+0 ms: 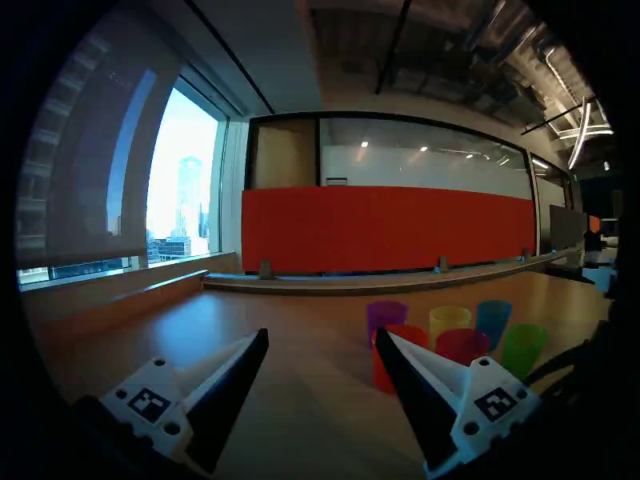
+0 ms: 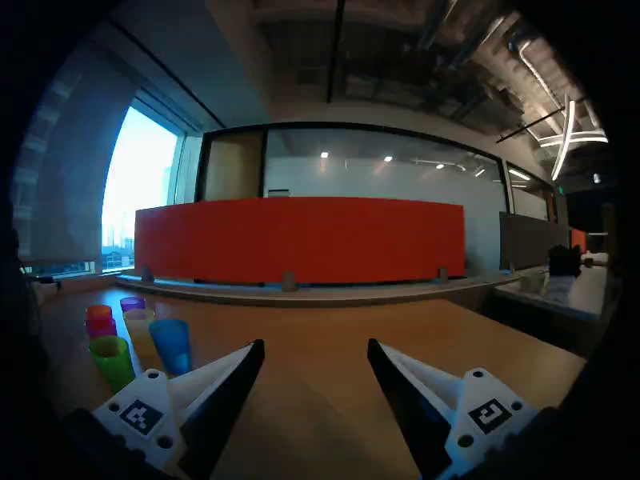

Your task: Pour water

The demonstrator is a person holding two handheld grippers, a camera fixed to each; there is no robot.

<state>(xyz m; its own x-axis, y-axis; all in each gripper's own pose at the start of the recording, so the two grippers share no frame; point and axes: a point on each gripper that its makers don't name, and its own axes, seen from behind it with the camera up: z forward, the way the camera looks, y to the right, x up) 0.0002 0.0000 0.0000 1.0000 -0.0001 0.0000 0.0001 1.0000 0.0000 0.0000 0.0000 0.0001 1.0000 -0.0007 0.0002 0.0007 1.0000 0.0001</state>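
Six translucent coloured plastic cups [image 1: 458, 336], clustered on wooden counter [image 1: 304, 312] well short of far edge, within both tools' reach; left gripper [image 1: 320, 336], right gripper [image 2: 314, 346]: jaws released, empty; pour likely not begun.

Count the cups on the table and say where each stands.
6, clustered together on the wooden table: orange and purple farthest in the right gripper view, magenta and yellow in the middle, green and blue nearest. None seems hidden.
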